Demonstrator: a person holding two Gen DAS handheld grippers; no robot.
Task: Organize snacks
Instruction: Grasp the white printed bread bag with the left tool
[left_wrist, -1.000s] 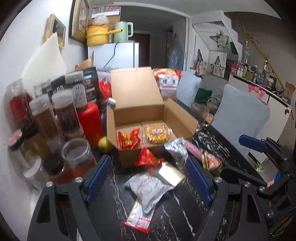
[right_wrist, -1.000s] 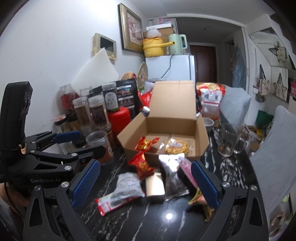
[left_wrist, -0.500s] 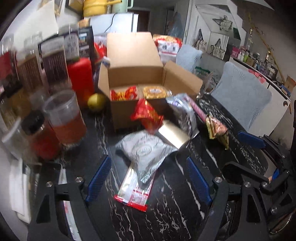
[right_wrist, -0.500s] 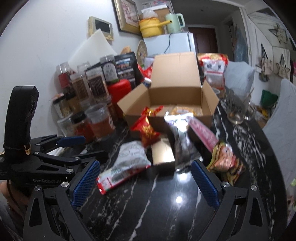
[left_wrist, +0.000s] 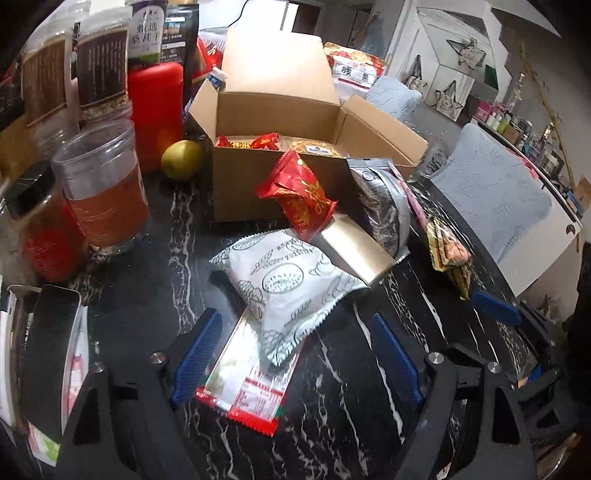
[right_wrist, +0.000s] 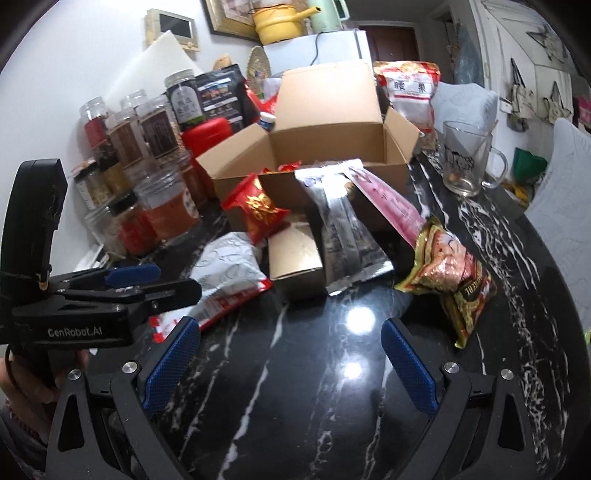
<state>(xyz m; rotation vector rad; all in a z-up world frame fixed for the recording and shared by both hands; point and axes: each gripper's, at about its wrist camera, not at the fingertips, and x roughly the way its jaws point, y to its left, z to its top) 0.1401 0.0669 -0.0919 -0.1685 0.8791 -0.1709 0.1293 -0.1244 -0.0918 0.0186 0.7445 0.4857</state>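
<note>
On the black marble desk (right_wrist: 295, 369) loose snack packets (left_wrist: 288, 280) lie before the open cardboard box (left_wrist: 280, 110); left gripper (left_wrist: 295, 354) jaws gape around a silver-red packet (left_wrist: 243, 384); right gripper (right_wrist: 291, 358) jaws open, empty.

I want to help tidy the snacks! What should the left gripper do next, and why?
Probably ease the left gripper a little lower and close on the white snack packet. Its jaws stand open and empty, the packet lies right ahead of them on the black table, and the cardboard box is open.
</note>
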